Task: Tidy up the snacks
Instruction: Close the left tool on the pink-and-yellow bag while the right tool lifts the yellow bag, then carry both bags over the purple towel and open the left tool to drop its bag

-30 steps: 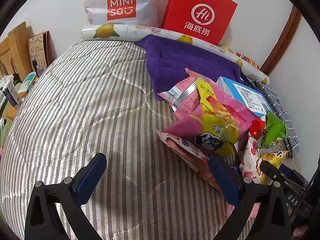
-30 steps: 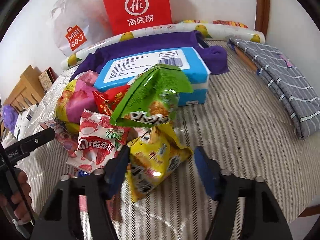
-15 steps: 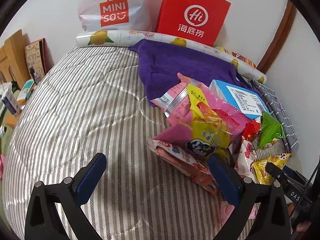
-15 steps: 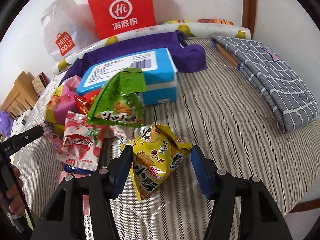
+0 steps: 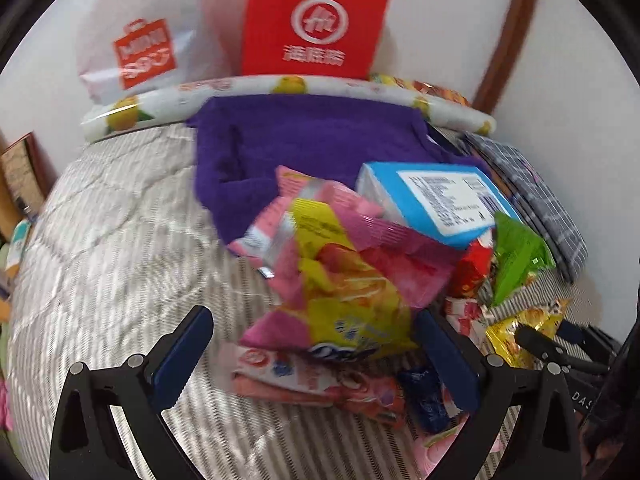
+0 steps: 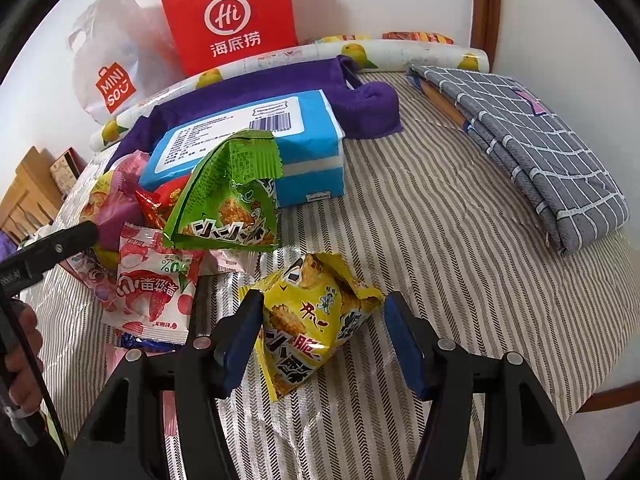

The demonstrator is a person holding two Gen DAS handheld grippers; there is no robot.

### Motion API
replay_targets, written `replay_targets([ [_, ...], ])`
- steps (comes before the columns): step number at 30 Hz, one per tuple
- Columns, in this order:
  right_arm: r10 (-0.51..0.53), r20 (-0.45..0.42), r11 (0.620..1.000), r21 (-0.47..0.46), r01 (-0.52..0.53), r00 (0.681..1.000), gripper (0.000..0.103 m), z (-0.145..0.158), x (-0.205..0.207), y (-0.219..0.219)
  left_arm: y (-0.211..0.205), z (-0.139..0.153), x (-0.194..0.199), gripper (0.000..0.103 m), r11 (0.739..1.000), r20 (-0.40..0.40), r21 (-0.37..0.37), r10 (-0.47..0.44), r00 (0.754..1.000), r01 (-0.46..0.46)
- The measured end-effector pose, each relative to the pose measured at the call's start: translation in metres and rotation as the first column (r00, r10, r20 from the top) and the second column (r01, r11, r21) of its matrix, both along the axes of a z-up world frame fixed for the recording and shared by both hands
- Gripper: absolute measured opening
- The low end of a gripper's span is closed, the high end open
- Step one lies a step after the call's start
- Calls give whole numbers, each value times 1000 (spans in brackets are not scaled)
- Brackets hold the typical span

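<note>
Drawn clear of the heap in the last second, the yellow bag (image 6: 316,320) now lies alone on the striped quilt (image 6: 460,240), while the left gripper (image 5: 316,344) has swung in toward the pile. Right gripper (image 6: 320,340) — jaws spread, the left pad touching or nearly touching the bag, the right one just apart — straddles that bag without squeezing it. Beyond it, the green bag (image 6: 228,200) leans against the blue box (image 6: 256,136), and a pink-and-white pouch (image 6: 152,292) lies beside them. Left gripper, likewise released and holding nothing, brackets a pink-and-yellow bag (image 5: 340,280) atop the jumble; that view is blurred by motion. A purple towel (image 5: 304,140) and a red paper bag (image 5: 316,20) sit behind. Sorting looks barely begun: one snack separated, the rest piled. Next, judging by the pose, the right jaws must close on the yellow bag's crinkly middle — gently, since it will crush — and the left must settle before grasping its own.
</note>
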State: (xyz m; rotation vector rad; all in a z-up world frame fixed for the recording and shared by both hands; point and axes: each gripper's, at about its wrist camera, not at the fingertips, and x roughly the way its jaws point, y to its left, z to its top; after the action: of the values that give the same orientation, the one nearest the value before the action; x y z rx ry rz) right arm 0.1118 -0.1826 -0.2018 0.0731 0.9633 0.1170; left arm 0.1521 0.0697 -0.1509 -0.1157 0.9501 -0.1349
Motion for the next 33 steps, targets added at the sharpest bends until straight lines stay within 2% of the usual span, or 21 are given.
replay_targets([
  [4,-17,6,1000,-5,17,1000,62,-1,0,1,-10,-10,7,102,998,-27,43,-45,999,46],
  [8,-32,10,999,10,32,999,62,-1,1,1,-12,-16,12,102,997,-43,31,-65,997,66],
  [13,-35,24,999,-6,35,999,57,2,-3,3,-9,-13,12,86,997,-31,3,-72,997,72],
  [19,-35,56,999,-10,36,998,57,16,-3,3,-4,4,7,82,998,-1,0,-71,998,71],
  [25,-26,108,1000,-3,27,994,57,38,-8,1,9,34,0,82,999,47,-33,-36,998,38],
  [33,-59,183,998,27,55,981,57,74,-12,-13,15,64,-2,82,999,85,-33,-2,996,5],
])
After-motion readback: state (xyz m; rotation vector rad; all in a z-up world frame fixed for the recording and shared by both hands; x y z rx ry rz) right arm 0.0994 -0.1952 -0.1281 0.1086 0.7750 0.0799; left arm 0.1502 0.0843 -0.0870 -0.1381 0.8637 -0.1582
